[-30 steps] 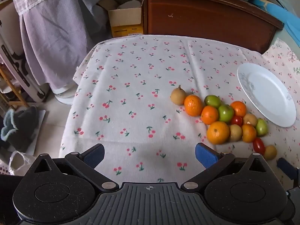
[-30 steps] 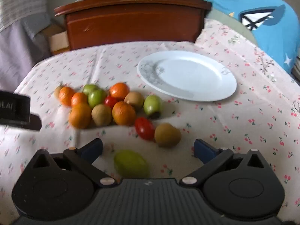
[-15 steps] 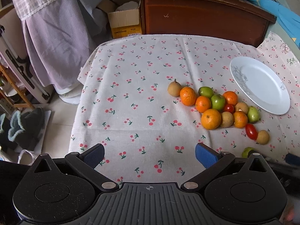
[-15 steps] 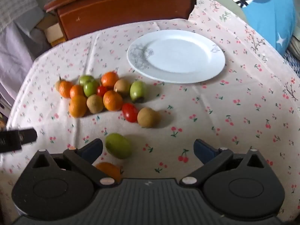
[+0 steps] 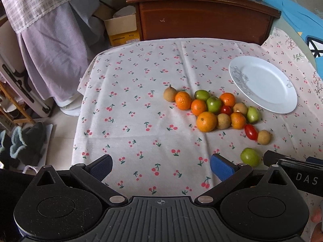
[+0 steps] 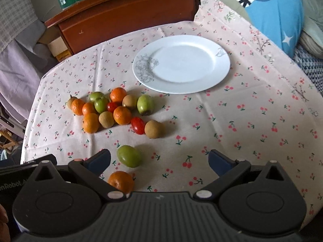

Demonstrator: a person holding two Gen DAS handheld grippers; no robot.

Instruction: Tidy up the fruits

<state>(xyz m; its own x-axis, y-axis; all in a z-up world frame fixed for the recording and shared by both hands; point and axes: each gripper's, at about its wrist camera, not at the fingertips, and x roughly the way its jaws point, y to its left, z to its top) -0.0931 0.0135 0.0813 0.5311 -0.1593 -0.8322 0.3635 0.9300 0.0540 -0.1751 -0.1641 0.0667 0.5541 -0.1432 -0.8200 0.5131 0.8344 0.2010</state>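
Now both grippers are seen drawn back and higher than a second ago: more table (image 5: 141, 104) is visible. Left gripper (image 5: 160, 167) and right gripper (image 6: 159, 161) jaws are spread wide, holding nothing. The fruit pile (image 6: 113, 109) lies beside the bare plate (image 6: 181, 64); a stray green fruit (image 6: 129, 155) sits nearest. Sorting is judged unstarted.

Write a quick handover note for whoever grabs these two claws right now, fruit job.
Left claw: open, empty, above the tablecloth.
Right claw: open, empty, nearest the lone green fruit and a stray orange.
Main fruit cluster lies left of the white plate.
Done: nothing on the plate.
Left: every fruit still needs organizing.
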